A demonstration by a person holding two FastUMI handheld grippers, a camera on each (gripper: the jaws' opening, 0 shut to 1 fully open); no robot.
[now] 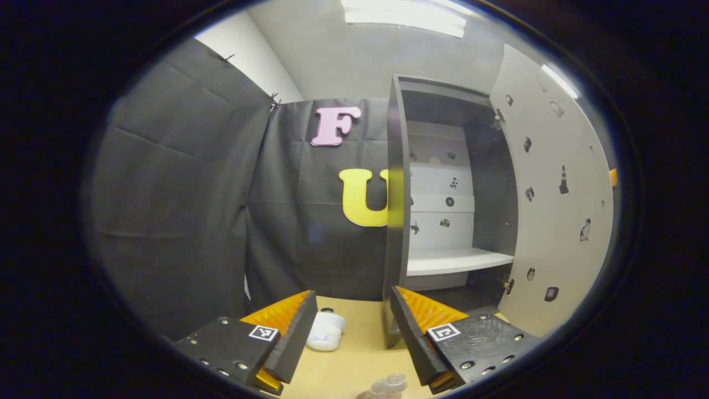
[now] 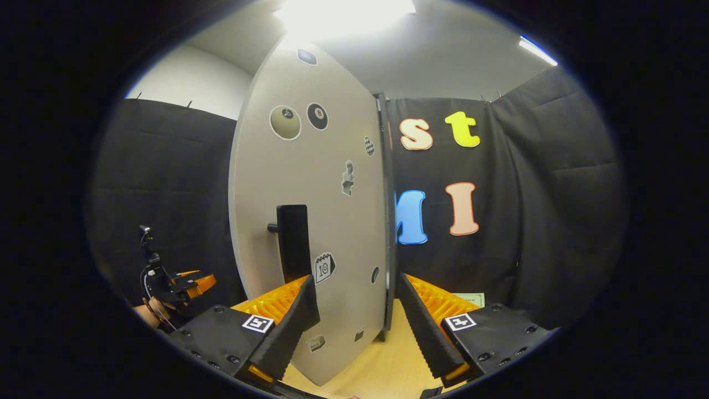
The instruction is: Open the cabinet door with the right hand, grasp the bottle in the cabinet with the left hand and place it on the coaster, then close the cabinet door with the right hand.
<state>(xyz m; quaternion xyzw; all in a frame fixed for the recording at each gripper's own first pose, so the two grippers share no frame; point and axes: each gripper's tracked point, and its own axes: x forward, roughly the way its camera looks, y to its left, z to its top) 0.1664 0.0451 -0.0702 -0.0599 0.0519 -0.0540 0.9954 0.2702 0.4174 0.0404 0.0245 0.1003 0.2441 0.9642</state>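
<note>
The grey cabinet (image 1: 396,221) stands with its door (image 1: 554,194) swung wide to the right, and its white shelf (image 1: 454,260) is bare. A clear bottle (image 1: 388,385) shows its top at the lower edge of the left gripper view, on the table just below my left gripper (image 1: 352,299), which is open and holds nothing. In the right gripper view the door (image 2: 321,183) faces me with its black handle (image 2: 293,241) just above one finger. My right gripper (image 2: 357,282) is open, with the door's lower part between its fingers and untouched.
A white, soft-looking item (image 1: 327,331) lies on the tan tabletop (image 1: 360,349) left of the cabinet. The other gripper (image 2: 183,282) and the hand holding it show at the far left of the right gripper view. Black cloth walls close in on both sides.
</note>
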